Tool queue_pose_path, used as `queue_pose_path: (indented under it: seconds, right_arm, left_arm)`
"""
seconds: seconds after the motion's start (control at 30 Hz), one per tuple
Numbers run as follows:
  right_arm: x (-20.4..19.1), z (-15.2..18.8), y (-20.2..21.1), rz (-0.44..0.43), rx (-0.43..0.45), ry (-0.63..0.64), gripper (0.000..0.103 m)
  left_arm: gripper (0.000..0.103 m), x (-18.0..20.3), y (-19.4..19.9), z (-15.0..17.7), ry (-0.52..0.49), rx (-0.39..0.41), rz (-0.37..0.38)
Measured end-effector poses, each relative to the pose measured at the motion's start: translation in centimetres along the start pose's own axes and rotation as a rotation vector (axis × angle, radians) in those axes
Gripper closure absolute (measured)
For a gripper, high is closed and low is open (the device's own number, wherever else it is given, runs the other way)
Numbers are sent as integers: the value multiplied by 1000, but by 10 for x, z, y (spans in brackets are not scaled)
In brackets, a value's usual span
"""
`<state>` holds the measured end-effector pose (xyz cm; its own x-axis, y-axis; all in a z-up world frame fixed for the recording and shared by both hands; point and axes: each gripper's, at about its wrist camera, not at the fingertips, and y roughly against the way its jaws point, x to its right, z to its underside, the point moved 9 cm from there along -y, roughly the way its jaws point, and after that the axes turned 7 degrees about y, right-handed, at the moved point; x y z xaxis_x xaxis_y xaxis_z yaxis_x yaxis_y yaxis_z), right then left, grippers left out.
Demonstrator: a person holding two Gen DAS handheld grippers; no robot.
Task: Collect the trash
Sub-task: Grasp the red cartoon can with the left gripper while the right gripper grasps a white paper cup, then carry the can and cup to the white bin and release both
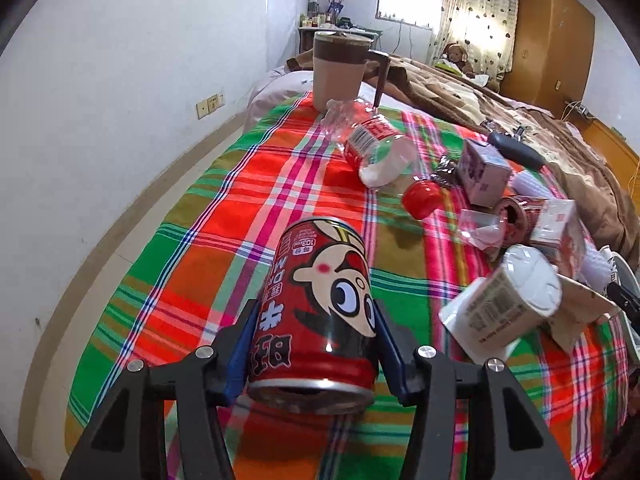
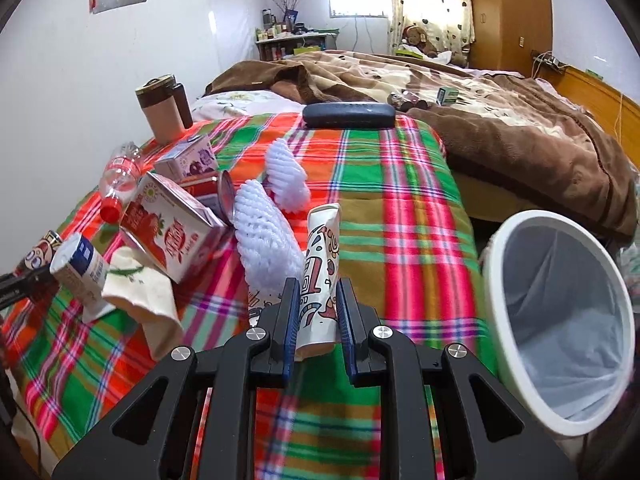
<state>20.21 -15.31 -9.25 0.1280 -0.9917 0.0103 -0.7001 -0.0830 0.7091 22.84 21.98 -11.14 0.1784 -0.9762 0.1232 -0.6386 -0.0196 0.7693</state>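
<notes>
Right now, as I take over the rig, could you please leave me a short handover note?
Left claw: shut on the red cartoon-printed drink can.
Right claw: shut on the flattened patterned paper cup.
The white bag-lined waste bin stands beside the bed to the right; no trash visible in it.
Left: bin both items, then the clear plastic bottle with red cap, the red-and-white milk carton and the rest on the plaid cloth.

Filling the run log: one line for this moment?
left gripper: grips red can | right gripper: grips paper cup | bin: beside
</notes>
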Motion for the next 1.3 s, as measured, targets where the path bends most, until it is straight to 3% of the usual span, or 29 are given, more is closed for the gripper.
queue_pose_path:
  seconds: [0.23, 0.33, 0.53, 0.9, 1.1, 1.3]
  right_arm:
    - [13, 7, 15, 60, -18, 104, 84]
    - [20, 7, 25, 151, -7, 178, 84]
    - [32, 10, 41, 183, -3, 216, 84]
    - [45, 9, 63, 60, 94, 59, 84]
    - [48, 2, 70, -19, 140, -20, 84]
    - [63, -5, 84, -13, 194, -48, 84]
  left_arm:
    - [50, 16, 28, 7, 9, 36, 38]
    - [50, 26, 40, 10, 2, 57, 51]
    - [50, 37, 45, 20, 0, 54, 52]
    - [50, 49, 69, 32, -13, 94, 65]
    - [50, 76, 103, 27, -62, 151, 94]
    - [50, 119, 130, 22, -124, 192, 155]
